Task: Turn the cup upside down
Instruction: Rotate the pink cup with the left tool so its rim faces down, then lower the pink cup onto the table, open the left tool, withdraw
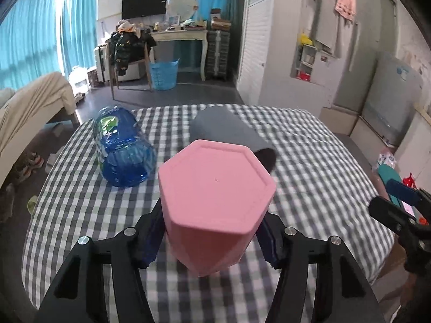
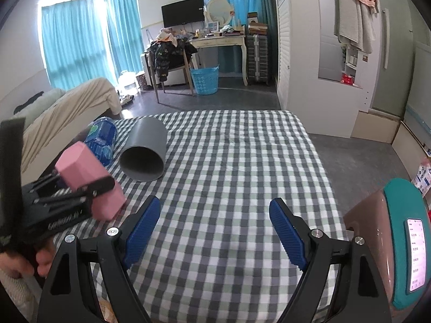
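Note:
My left gripper (image 1: 212, 231) is shut on a pink hexagonal cup (image 1: 215, 204) and holds it above the checked tablecloth (image 1: 309, 161), its flat base tilted up and away from me. In the right wrist view the pink cup (image 2: 89, 177) shows at the left, tilted, in the left gripper (image 2: 89, 188). My right gripper (image 2: 214, 231) is open and empty, low over the near part of the table. It also shows at the right edge of the left wrist view (image 1: 398, 204).
A grey cylindrical cup (image 2: 144, 153) lies on its side on the cloth, mouth toward me. A blue water bottle (image 1: 121, 148) lies on its side to its left. A teal stand with a phone (image 2: 406, 245) stands at the table's right.

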Tool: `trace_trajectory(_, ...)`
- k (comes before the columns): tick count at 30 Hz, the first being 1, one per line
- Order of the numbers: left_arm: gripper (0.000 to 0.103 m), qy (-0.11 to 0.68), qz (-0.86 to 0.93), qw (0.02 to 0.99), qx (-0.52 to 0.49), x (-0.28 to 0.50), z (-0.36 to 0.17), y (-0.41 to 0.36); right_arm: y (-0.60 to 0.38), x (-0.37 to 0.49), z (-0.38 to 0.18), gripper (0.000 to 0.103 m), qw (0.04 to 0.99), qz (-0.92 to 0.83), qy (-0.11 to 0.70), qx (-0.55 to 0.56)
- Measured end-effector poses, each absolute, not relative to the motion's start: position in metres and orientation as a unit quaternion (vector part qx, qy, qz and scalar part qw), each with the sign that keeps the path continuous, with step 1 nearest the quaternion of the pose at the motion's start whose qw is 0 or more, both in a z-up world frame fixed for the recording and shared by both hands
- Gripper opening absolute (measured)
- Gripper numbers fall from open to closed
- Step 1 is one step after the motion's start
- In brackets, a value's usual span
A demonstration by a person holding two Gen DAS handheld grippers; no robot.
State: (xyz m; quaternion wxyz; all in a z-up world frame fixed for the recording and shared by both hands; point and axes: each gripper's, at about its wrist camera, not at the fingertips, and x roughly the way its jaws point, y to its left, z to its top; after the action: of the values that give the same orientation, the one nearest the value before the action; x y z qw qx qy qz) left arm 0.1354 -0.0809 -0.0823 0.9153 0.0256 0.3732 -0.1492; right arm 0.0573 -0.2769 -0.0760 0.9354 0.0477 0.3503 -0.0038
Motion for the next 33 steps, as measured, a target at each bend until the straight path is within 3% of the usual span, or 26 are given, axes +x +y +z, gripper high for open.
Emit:
trace_trajectory(10, 0.064, 0.376, -0.154, 0.913, 0.029, 0.141, -0.095, -0.080, -0.265, 0.066, -0.079, 0.083, 0.933, -0.006, 0.358, 0.035)
trace_trajectory(12, 0.078, 0.381, -0.153, 0.911, 0.027, 0.143, -0.096, -0.080, -0.265, 0.065, -0.078, 0.083, 0.933, -0.006, 0.357, 0.034)
trace_trajectory(17, 0.087, 0.345, -0.148, 0.927, 0.026, 0.136, -0.078, -0.080, -0.268, 0.059, -0.074, 0.083, 0.935, -0.009, 0.352, 0.034)
trace_trajectory(33, 0.088, 0.197, -0.133, 0.971, -0.020, 0.061, 0.023, -0.035, -0.249, 0.010, -0.028, 0.083, 0.959, 0.002, 0.283, 0.022)
